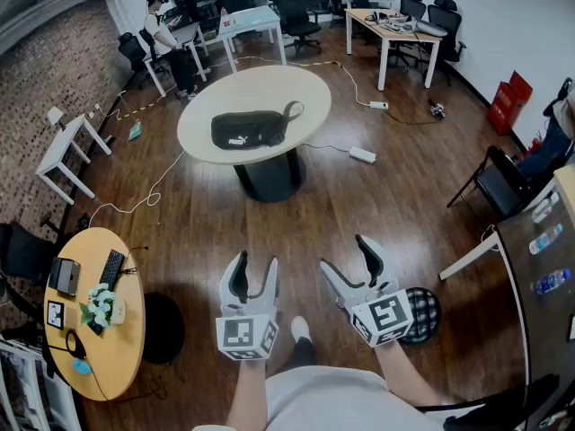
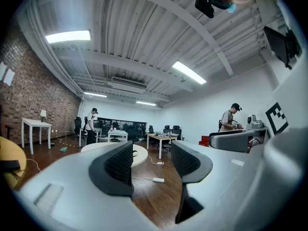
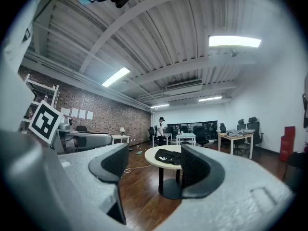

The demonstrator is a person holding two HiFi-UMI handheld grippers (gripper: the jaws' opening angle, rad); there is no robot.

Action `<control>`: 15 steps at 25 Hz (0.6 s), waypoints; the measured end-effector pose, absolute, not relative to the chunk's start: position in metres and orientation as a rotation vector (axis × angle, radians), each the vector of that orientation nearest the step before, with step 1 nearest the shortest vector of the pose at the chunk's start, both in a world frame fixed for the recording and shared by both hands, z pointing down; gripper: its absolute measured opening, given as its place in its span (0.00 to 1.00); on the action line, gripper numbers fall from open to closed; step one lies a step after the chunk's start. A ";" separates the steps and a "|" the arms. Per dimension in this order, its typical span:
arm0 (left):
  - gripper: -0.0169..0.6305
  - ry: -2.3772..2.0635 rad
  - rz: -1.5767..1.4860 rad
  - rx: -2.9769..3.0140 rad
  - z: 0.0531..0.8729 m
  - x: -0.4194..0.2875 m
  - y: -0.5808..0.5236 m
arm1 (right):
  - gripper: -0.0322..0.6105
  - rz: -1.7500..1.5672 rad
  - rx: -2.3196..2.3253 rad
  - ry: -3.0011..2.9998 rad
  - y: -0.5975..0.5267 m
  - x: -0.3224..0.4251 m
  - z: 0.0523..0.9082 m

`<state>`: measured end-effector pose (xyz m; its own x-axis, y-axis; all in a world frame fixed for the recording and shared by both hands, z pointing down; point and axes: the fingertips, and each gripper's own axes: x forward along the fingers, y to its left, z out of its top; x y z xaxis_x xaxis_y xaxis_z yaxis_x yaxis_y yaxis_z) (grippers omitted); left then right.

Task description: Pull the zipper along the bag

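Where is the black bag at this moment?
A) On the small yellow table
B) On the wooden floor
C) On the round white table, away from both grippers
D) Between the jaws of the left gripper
C: the black bag lies on the round white table, and the left gripper and right gripper are open and empty, well short of it.

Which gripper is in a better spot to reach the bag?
Right, just barely: the right hand-held gripper, open, frames the black fabric bag on the round cream table, while the open left hand-held gripper aims beside it. Both are far away.
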<state>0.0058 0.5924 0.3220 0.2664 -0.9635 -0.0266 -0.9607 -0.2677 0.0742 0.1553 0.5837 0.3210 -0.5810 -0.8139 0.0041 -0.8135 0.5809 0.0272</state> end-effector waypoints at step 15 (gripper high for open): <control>0.41 -1.883 -0.106 2.469 0.320 -0.105 0.425 | 0.55 -0.026 1.306 -2.823 0.417 0.025 0.314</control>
<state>-0.1047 0.4247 0.3200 0.2632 -0.9642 -0.0330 -0.9618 -0.2649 0.0693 0.0250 0.4167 0.3138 -0.6471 -0.7621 0.0215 -0.7616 0.6475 0.0283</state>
